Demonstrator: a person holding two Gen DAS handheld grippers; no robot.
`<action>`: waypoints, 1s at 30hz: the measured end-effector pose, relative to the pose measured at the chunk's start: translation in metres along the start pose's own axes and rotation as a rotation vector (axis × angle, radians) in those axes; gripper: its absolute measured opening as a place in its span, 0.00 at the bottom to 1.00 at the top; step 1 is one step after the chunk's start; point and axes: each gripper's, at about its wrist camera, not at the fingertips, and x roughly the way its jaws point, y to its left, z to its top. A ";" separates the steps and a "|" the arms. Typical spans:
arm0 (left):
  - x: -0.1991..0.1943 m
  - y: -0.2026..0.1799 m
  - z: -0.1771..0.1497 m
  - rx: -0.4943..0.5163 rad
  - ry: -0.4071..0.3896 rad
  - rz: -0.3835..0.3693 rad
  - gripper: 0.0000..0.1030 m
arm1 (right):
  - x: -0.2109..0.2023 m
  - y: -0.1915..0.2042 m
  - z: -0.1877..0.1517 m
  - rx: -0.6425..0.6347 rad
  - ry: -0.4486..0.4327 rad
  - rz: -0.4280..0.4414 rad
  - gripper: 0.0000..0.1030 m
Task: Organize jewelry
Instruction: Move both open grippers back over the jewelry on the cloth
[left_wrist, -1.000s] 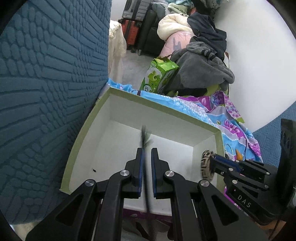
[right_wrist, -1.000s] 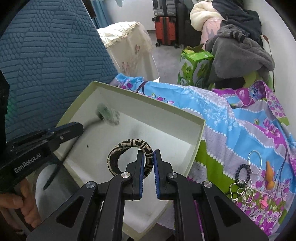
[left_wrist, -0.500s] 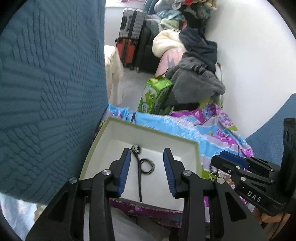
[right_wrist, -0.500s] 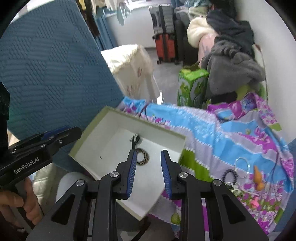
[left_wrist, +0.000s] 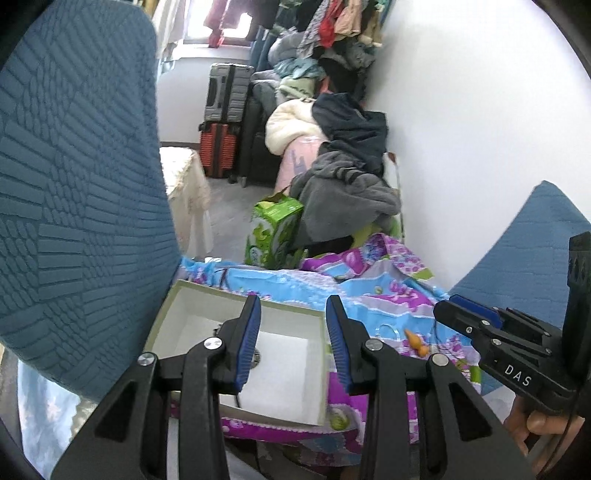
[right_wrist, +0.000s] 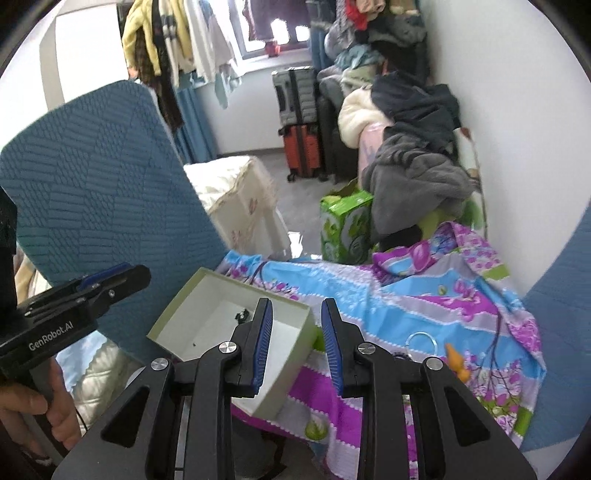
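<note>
- Left gripper (left_wrist: 291, 332): blue-padded jaws spread wide, nothing between them. It hangs above the near edge of the box (left_wrist: 207, 291).
- Right gripper (right_wrist: 296, 332): jaws also spread, nothing held. It sits over the box's right-hand corner.
- The box is shallow, pale green outside, white inside, and lies on the flowered bedspread (right_wrist: 406, 291) beside a blue quilted cushion (right_wrist: 92, 177).
- Inside the box: a small dark piece of jewelry (right_wrist: 242, 315) near the middle of the floor, partly hidden behind the right gripper's left finger. From the left wrist camera only a sliver of a dark ring (left_wrist: 256, 355) shows past the left finger; details too small to tell.
- More jewelry lies loose on the bedspread, well apart from the box: a thin silver hoop (right_wrist: 421, 341) and, just beside it, a small orange piece (right_wrist: 457, 363).
- A dark beaded item peeks out behind the right gripper's right finger, mostly hidden.
- Background: green carton (right_wrist: 345, 225), heap of clothes (right_wrist: 413, 173), red suitcase (right_wrist: 301, 149).
</note>
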 end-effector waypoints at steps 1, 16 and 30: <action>0.000 -0.004 -0.001 0.003 -0.002 -0.004 0.36 | -0.005 -0.003 -0.001 0.003 -0.008 -0.004 0.25; -0.003 -0.059 -0.021 0.036 -0.002 -0.083 0.36 | -0.051 -0.047 -0.037 0.042 -0.040 -0.103 0.25; 0.021 -0.113 -0.047 0.090 0.032 -0.132 0.36 | -0.061 -0.104 -0.075 0.114 -0.042 -0.193 0.25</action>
